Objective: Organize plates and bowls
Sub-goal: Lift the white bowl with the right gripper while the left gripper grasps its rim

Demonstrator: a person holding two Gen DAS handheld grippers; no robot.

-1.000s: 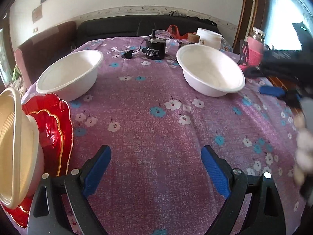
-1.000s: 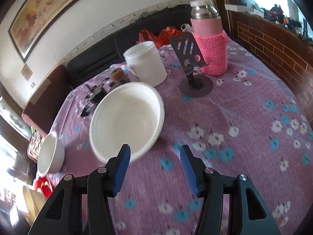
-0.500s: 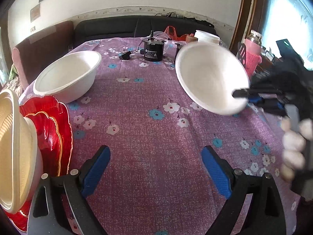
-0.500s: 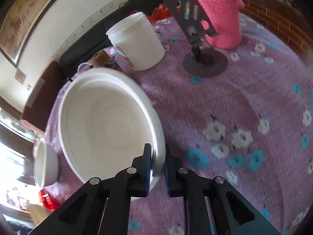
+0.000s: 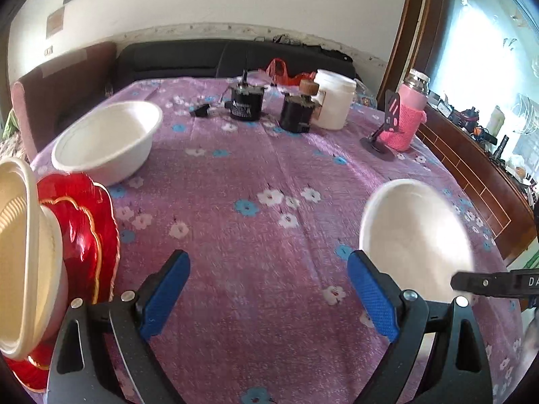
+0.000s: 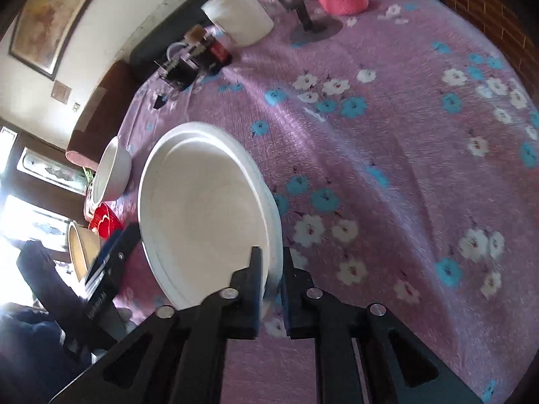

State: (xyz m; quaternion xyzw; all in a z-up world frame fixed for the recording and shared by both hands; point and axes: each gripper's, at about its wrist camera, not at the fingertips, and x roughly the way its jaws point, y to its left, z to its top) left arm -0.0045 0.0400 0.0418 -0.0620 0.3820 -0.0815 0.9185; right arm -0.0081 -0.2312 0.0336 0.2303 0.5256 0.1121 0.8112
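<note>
My right tongs (image 6: 269, 279), which stood clear of the white bowl (image 6: 205, 208) a second ago, now pinch its rim, jaws easing, carrying it tilted above the surface (image 6: 387, 155); left tongs (image 5: 269, 289) gape empty.

2 white bowls are seen on the purple flowered cloth: one bowl (image 5: 104, 141) sits upright at far left, the other bowl (image 6: 205, 208) is tilted, its rim pinched. Red scalloped plates (image 5: 84, 232) are stacked beneath a cream ribbed bowl (image 5: 20, 256).
</note>
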